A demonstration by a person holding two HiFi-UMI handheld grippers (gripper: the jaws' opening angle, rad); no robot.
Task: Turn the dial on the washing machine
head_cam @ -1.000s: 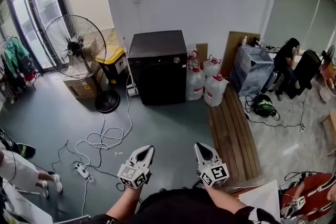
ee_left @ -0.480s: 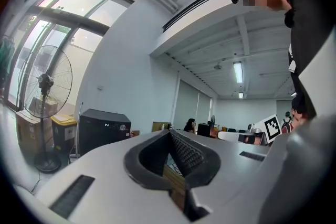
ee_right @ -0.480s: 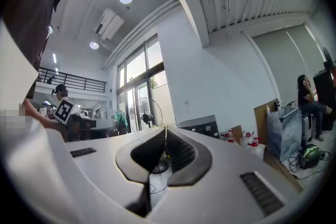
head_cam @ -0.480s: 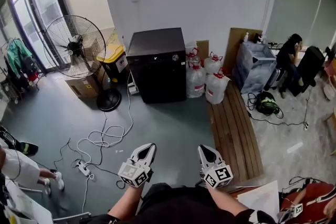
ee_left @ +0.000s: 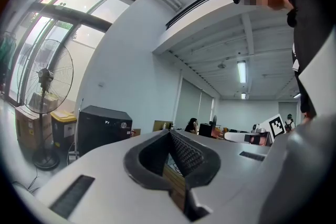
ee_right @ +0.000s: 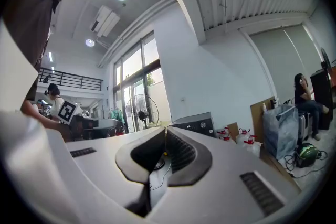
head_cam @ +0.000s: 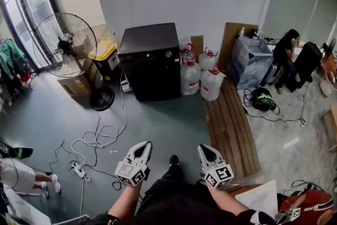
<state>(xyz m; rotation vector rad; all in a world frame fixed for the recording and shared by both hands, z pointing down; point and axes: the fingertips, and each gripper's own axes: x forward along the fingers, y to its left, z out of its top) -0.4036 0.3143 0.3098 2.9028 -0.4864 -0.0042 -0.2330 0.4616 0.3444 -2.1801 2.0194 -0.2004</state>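
Observation:
The black washing machine (head_cam: pixel 151 60) stands against the far white wall, several steps ahead, with its small round dial (head_cam: pixel 168 54) at the front's top right. Both grippers are held low near my body, far from it. My left gripper (head_cam: pixel 144 144) is shut and empty, and so is my right gripper (head_cam: pixel 202 147). In the left gripper view the washing machine (ee_left: pixel 102 131) and its dial (ee_left: pixel 124 125) show left of the shut jaws (ee_left: pixel 169 132). The right gripper view has the washing machine (ee_right: pixel 194 125) just beyond the shut jaws (ee_right: pixel 165 128).
A standing fan (head_cam: pixel 62 46), a yellow bin (head_cam: pixel 104 53) and a cardboard box (head_cam: pixel 76 85) stand left of the machine. Water jugs (head_cam: pixel 200 75) stand to its right. White cables (head_cam: pixel 100 137) and a power strip (head_cam: pixel 75 168) lie on the floor, a wooden bench (head_cam: pixel 230 129) at right. A person (head_cam: pixel 287 50) sits far right.
The view has swung a little, so the machine sits further left and higher. A black shoe has stepped forward between the grippers. Both grippers stay shut.

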